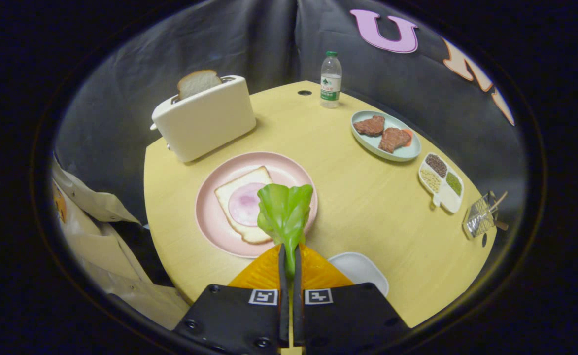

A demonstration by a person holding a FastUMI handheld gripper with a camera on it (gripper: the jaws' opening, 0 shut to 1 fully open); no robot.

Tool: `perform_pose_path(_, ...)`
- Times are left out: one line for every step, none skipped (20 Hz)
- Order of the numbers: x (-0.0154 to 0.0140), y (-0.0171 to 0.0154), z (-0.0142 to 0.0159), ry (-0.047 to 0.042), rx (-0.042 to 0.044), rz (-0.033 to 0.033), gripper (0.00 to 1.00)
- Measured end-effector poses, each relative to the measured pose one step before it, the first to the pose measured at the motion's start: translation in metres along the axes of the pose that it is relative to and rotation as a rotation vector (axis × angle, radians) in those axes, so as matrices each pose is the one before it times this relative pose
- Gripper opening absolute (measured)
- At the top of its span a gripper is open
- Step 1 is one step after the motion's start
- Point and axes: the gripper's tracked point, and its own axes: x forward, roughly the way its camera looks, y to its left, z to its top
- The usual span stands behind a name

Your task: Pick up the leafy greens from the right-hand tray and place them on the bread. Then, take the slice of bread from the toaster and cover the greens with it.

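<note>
At the far left of the pale wooden table, a white toaster holds a bread slice; nearer, the pink plate's ham-topped bread lies just ahead-left of the gripper, clamped on upright plastic green leaves

The scene is viewed from a fisheye camera carried on the gripper, aimed forward along its two fingers and tilted down onto the table. The pink plate is seen close, just beyond the fingertips. The toaster and bottle are placed farther off, perhaps stretched by the lens.
</note>
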Motion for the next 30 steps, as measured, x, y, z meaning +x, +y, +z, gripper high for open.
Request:
perform_pose_path(0.00390,0.00384,0.00522,-0.00498,-0.00530,0.00550,0.06)
perform_pose_path(0.00363,0.00401,0.00425,-0.00414,-0.00296,0.00475,0.06)
perform_pose_path(0.00348,0.00384,0.00446,-0.00021,-0.00061,0.00701,0.06)
perform_pose_path(0.00320,0.00472,0.00369,-0.00160,-0.00098,0.00826,0.06)
perform_pose_path(0.00430,0.00469,0.00497,-0.00258,-0.00243,0.00752,0.06)
perform_pose_path(0.00343,0.00624,0.00325,0.00190,0.00089,0.01253,0.06)
perform_pose_path(0.00421,0.00449,0.00337,-0.00015,-0.00283,0.00906,0.06)
perform_pose_path(0.00450,0.00453,0.00181,0.00280,-0.00550,0.00884,0.06)
perform_pose_path(0.00468,0.00415,0.00296,0.00360,-0.00597,0.00679,0.06)
perform_pose_path(0.00503,0.00546,0.00027,0.00892,-0.00252,0.01201,0.06)
perform_pose_path(0.00400,0.00479,0.00150,0.00696,-0.00383,0.00991,0.06)
perform_pose_path(0.00458,0.00383,0.00010,0.00699,-0.00449,0.00950,0.06)
perform_pose_path(0.00446,0.00356,0.00196,0.00506,-0.00357,0.00826,0.06)
perform_pose_path(0.00405,0.00255,0.00162,0.00404,-0.00302,0.00214,0.06)
perform_pose_path(0.00317,0.00222,0.00136,0.00481,0.00051,0.00579,0.06)
perform_pose_path(0.00265,0.00388,0.00226,0.00008,0.00203,0.00907,0.06)
perform_pose_path(0.00148,0.00229,0.00405,-0.00431,0.00139,0.00940,0.06)
perform_pose_path(0.00168,0.00226,0.00243,0.00260,0.00394,0.00982,0.06)
perform_pose_path(0.00221,0.00145,0.00105,0.00552,0.00234,0.00689,0.06)
perform_pose_path(0.00186,0.00184,0.00154,0.00426,0.00253,0.00730,0.06)
perform_pose_path(0.00103,0.00251,0.00122,0.00344,0.00295,0.01036,0.06)
perform_pose_path(0.00130,0.00276,0.00010,0.00663,0.00616,0.01166,0.07)
perform_pose_path(-0.00056,0.00425,0.00149,0.00148,0.00369,0.01494,0.08)
perform_pose_path(-0.00065,0.00256,0.00073,0.00009,-0.00506,0.00993,0.08)
perform_pose_path(-0.00050,0.00112,0.00174,-0.00250,-0.01453,0.00381,0.09)
perform_pose_path(0.00053,0.00101,-0.00041,0.00298,-0.01054,0.00072,0.09)
perform_pose_path(-0.00064,-0.00078,-0.00082,0.00674,-0.00343,0.00019,0.10)
perform_pose_path(0.00376,0.00052,-0.00223,0.01199,0.00493,0.00381,0.11)
perform_pose_path(-0.00128,-0.00045,-0.00102,0.00945,0.00901,0.00088,0.11)
perform_pose_path(0.00200,-0.00215,0.00118,-0.00615,-0.00560,-0.00568,0.12)
